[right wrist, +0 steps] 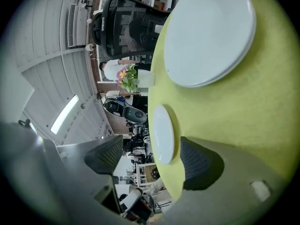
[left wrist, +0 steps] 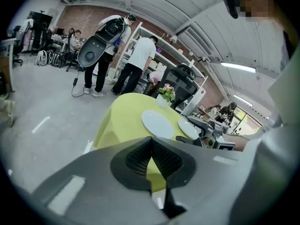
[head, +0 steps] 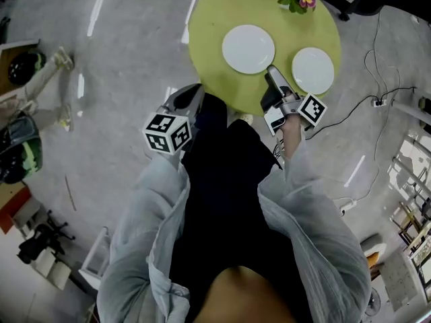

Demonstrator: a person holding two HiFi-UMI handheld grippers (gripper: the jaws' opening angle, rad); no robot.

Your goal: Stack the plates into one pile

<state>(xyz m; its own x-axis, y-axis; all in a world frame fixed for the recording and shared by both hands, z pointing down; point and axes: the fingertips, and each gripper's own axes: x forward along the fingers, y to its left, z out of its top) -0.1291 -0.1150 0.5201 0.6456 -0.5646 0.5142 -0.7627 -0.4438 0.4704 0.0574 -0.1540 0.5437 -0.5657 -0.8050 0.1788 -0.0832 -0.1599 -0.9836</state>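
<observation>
Off the tabletop's (head: 209, 39) near-left edge hangs the left gripper (head: 190, 98), jaws clenched on nothing. The larger plate (head: 248, 48) sits mid-tabletop. At the tabletop's near edge, the right gripper (head: 273, 77) holds its jaws released, one above the other. The smaller plate (head: 312, 70) lies just ahead of them, so this looks the nearer hand.

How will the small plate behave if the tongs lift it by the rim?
The small plate looks rigid and glossy, so probably stiff but slippery. It lies flat on the table, so pushed it likely slides rather than tips. Possibly ceramic: it could chip if dropped.
</observation>
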